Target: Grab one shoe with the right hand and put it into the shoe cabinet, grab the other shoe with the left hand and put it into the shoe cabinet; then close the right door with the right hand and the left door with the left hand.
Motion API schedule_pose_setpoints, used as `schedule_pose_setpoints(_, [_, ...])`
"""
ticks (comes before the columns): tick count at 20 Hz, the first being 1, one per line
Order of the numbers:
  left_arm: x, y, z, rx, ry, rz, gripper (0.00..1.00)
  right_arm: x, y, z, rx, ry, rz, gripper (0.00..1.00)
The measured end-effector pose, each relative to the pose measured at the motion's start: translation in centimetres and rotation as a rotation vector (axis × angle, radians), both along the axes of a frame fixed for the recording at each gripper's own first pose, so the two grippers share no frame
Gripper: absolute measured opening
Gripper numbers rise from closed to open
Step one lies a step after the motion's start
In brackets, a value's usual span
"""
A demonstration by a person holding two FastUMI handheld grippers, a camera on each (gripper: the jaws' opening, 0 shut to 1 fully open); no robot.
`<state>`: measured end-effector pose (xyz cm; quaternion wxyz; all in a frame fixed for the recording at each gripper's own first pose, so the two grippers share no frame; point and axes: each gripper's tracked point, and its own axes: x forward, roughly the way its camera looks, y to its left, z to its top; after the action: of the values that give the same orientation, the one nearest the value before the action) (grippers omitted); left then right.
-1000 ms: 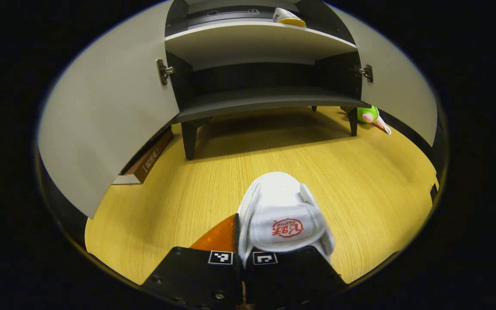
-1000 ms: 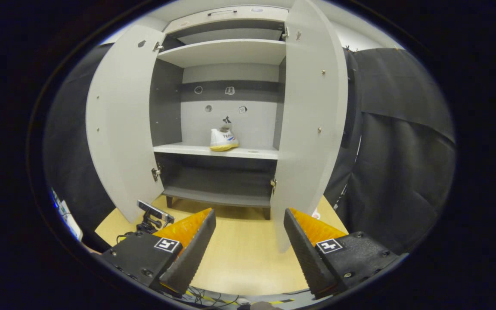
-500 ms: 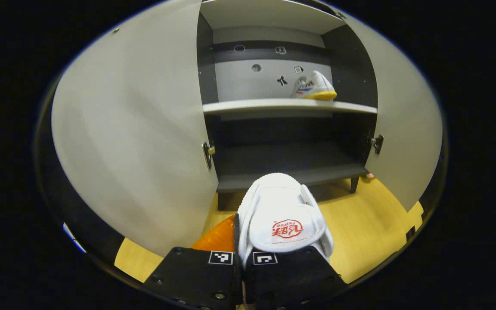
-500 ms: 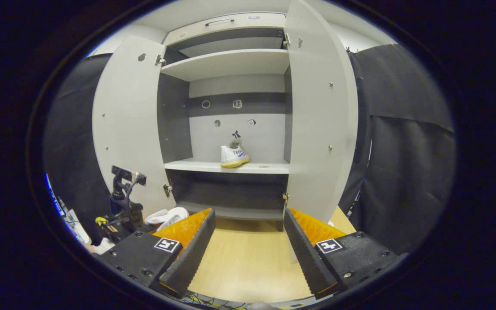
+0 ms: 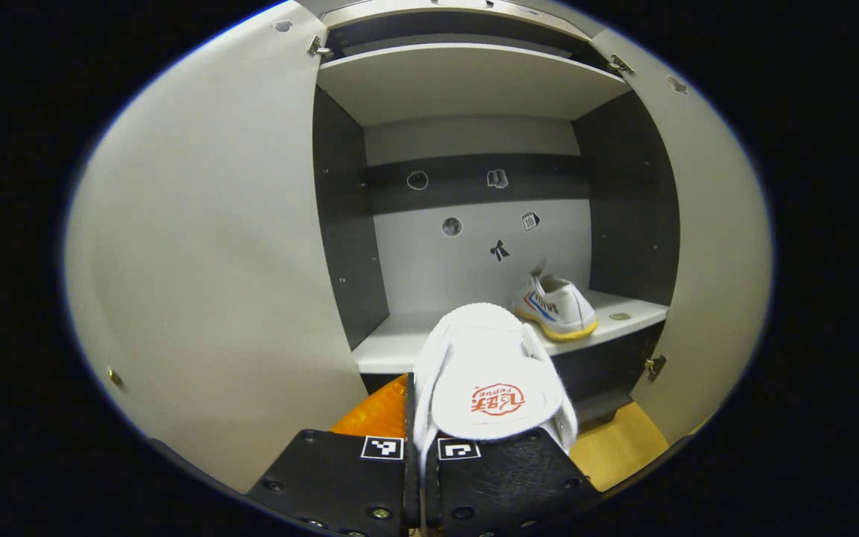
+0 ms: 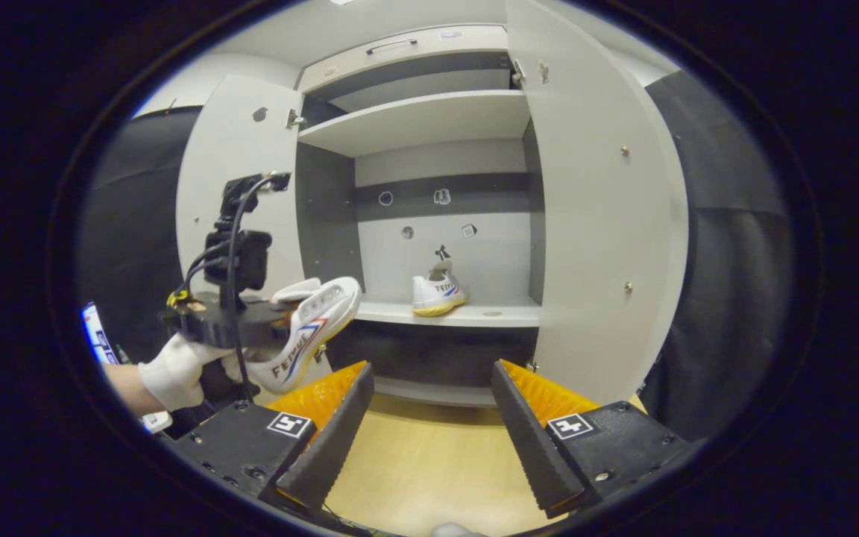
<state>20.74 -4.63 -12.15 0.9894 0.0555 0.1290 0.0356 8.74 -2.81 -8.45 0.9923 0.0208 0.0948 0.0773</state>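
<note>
My left gripper [image 5: 420, 455] is shut on a white shoe [image 5: 491, 377] and holds it up in front of the open shoe cabinet [image 5: 474, 82], level with the middle shelf [image 5: 400, 347]. The right gripper view shows that same gripper [image 6: 228, 317] in a white-gloved hand [image 6: 172, 373], with the held shoe [image 6: 310, 321] pointing toward the cabinet. The other white shoe [image 5: 556, 307] with a yellow sole stands on the right part of the middle shelf [image 6: 474, 317], also visible as the shelved shoe [image 6: 437, 292]. My right gripper [image 6: 433, 432] is open and holds nothing, back from the cabinet.
Both cabinet doors stand wide open: the left door [image 5: 206, 261] and the right door [image 5: 713, 253]; in the right gripper view the right door [image 6: 593, 224] is close ahead. A wooden floor [image 6: 422, 462] lies below. Black cloth hangs at both sides.
My left gripper has lifted the shoe from near the floor up to middle-shelf height and closer to the cabinet. The right gripper stayed open and drifted slightly.
</note>
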Motion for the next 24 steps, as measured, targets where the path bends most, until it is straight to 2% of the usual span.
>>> schedule_pose_setpoints(1, [1.3,-0.8,1.7,0.000,-0.018,0.005,0.12,0.4,0.0,0.0,0.003,0.005,0.012,1.00])
schedule_pose_setpoints(6, [6.5,-3.6,1.1,0.005,-0.050,0.060,0.12,1.9,-0.2,0.0,0.009,0.018,0.059,1.00])
schedule_pose_setpoints(9, [11.6,-4.1,0.7,-0.002,-0.028,0.065,0.12,2.5,-0.7,0.6,-0.005,0.007,0.063,1.00])
schedule_pose_setpoints(13, [16.2,-5.0,-1.7,0.013,0.036,0.071,0.12,2.1,-1.1,0.6,-0.023,0.008,0.065,1.00])
schedule_pose_setpoints(14, [16.9,-5.4,-2.8,0.004,0.071,0.066,0.03,1.9,-1.3,0.5,-0.030,0.010,0.062,1.00])
schedule_pose_setpoints(15, [17.3,-5.9,-3.9,-0.007,0.108,0.058,0.12,1.9,-1.5,0.3,-0.037,0.016,0.055,1.00])
schedule_pose_setpoints(16, [17.4,-6.1,-5.0,-0.005,0.152,0.054,0.03,1.8,-1.7,0.1,-0.037,0.021,0.051,1.00])
schedule_pose_setpoints(19, [18.3,-6.3,-7.3,0.031,0.262,0.033,0.02,1.7,-2.0,-0.4,-0.023,0.039,0.044,1.00])
schedule_pose_setpoints(20, [18.6,-6.4,-7.9,0.031,0.285,0.023,0.12,1.8,-2.2,-0.6,-0.022,0.045,0.040,1.00])
schedule_pose_setpoints(21, [18.5,-6.5,-8.6,0.033,0.313,0.019,0.04,1.9,-2.3,-0.9,-0.020,0.057,0.039,1.00])
schedule_pose_setpoints(24, [18.2,-5.6,-9.7,0.023,0.360,0.035,0.12,1.9,-2.4,-1.1,-0.004,0.070,0.036,1.00])
